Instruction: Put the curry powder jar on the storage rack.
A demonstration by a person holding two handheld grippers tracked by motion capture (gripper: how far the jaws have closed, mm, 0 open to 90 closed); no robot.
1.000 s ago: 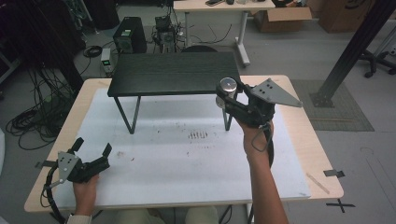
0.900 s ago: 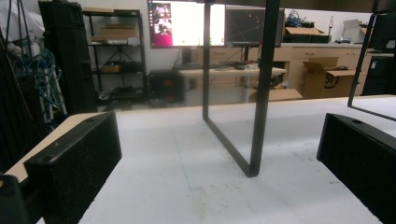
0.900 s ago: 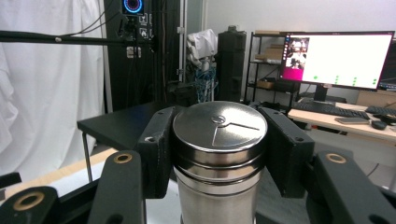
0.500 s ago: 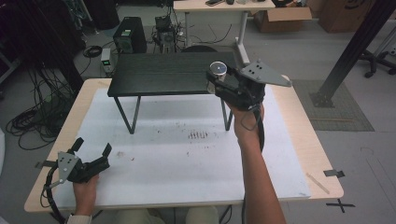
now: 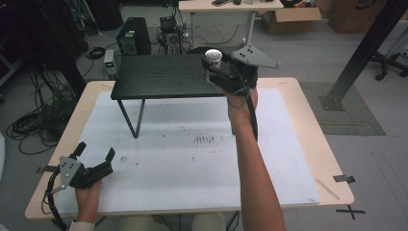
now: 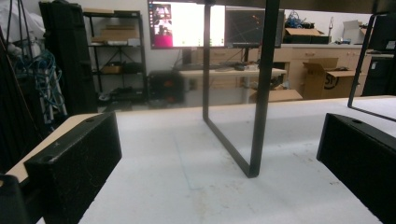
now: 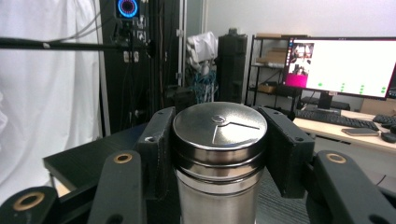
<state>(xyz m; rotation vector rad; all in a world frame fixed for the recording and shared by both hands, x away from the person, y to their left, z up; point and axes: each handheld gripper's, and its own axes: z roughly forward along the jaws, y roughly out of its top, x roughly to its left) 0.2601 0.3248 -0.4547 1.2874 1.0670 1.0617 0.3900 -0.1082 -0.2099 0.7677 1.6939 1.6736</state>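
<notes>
A steel shaker with a flat lid [image 7: 219, 154] stands upright between the two jaws of my right gripper [image 5: 215, 67], which is shut on it. In the high view the shaker [image 5: 212, 59] is held over the right end of a small black shelf-table [image 5: 159, 77], above its top. My left gripper [image 5: 94, 155] rests low at the near left corner of the white mat [image 5: 192, 159], open, with nothing between its fingers [image 6: 74, 163]. The left gripper view looks along the mat at the black shelf's thin metal leg [image 6: 257, 107].
The black shelf stands on thin legs at the back of the wooden table [image 5: 308, 125]. A dark smudge [image 5: 204, 139] marks the mat's middle. Beyond the table lie cables, computer boxes, a desk and a black post [image 5: 365, 48] at the right.
My right gripper has carried the shaker leftward and farther back, from beside the shelf's right end to over its top. The left gripper has stayed put.
</notes>
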